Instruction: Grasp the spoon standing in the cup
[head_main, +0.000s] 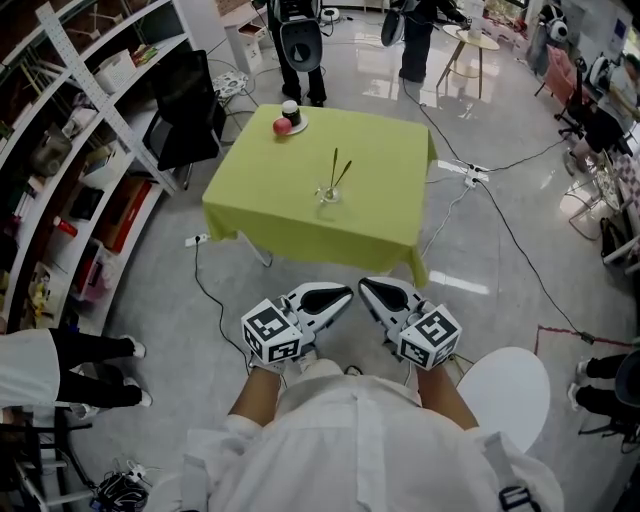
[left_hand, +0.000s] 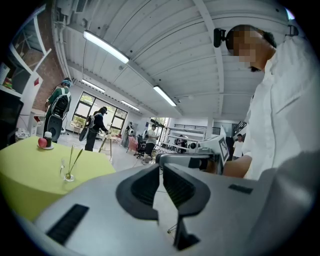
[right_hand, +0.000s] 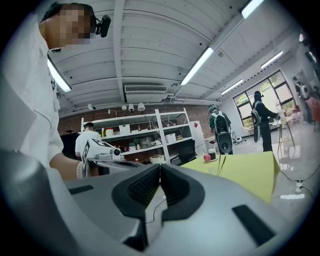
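A clear glass cup (head_main: 328, 193) stands near the middle of the table with the yellow-green cloth (head_main: 380, 215). Two thin utensils (head_main: 337, 170) stand in it; I cannot tell which is the spoon. Both grippers are held close to the person's body, well short of the table. My left gripper (head_main: 345, 293) and right gripper (head_main: 366, 287) point toward each other, jaws together and empty. The cup (left_hand: 68, 173) shows far off at the left of the left gripper view, beyond the shut left gripper (left_hand: 161, 167). In the right gripper view the cup (right_hand: 217, 168) sits right of the shut right gripper (right_hand: 160, 167).
A plate (head_main: 290, 124) with a red apple and a dark cup sits at the table's far left corner. Shelving (head_main: 75, 150) and a black chair (head_main: 185, 110) stand to the left. Cables (head_main: 520, 240) cross the floor at right. People stand beyond the table; a white stool (head_main: 505, 390) is near right.
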